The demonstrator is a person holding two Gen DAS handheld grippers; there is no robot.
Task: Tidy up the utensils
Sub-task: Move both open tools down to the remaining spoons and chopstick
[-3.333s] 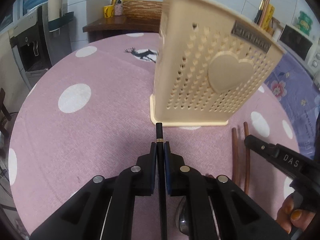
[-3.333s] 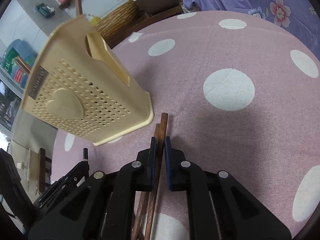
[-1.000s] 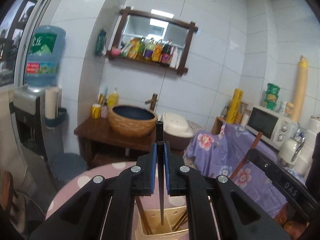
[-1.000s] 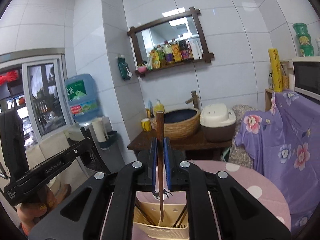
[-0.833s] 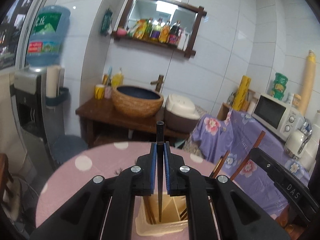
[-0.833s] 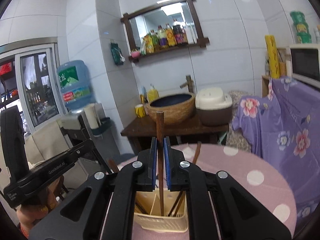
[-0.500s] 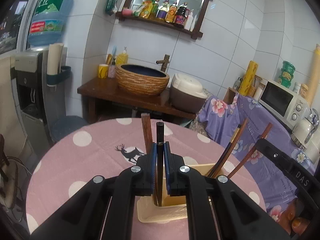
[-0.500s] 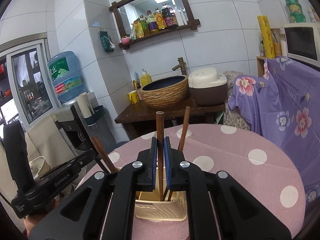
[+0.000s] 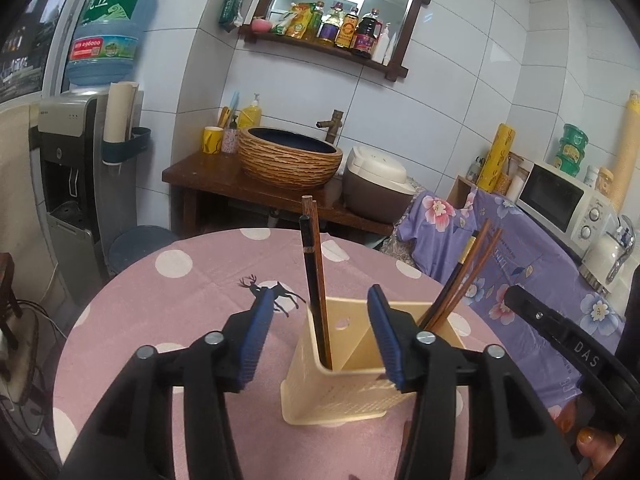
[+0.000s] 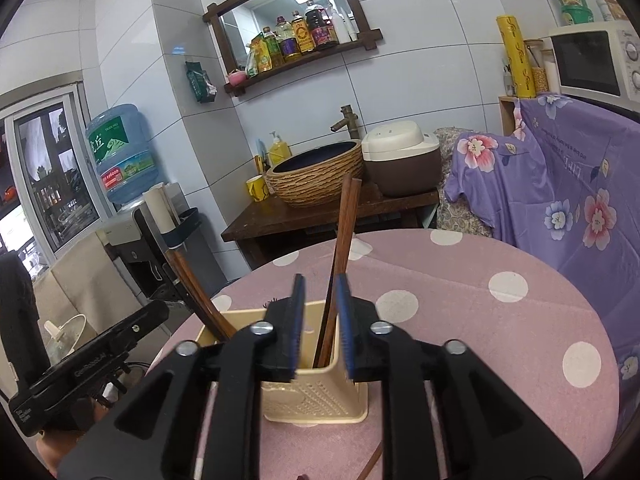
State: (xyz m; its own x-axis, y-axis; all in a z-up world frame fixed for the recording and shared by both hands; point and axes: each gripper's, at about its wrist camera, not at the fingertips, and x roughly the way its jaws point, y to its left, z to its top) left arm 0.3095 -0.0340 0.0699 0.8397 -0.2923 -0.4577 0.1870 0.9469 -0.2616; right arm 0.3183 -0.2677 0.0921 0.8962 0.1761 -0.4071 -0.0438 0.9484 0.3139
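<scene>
We see our left gripper (image 9: 316, 334) tilted down over the table, its blue-padded jaws opening and pressing on nothing; the black chopstick (image 9: 311, 276) stands free between them, already in the cream utensil holder (image 9: 340, 394). Our right gripper (image 10: 320, 326) angles down likewise, jaws opening, with the brown chopsticks (image 10: 340, 248) rising between the pads, released. The holder stands upright on the pink polka-dot tablecloth (image 9: 192, 280), just ahead of both tools at twelve o'clock. It is perforated, divided inside, and chopsticks lean out of it at eleven and one o'clock.
</scene>
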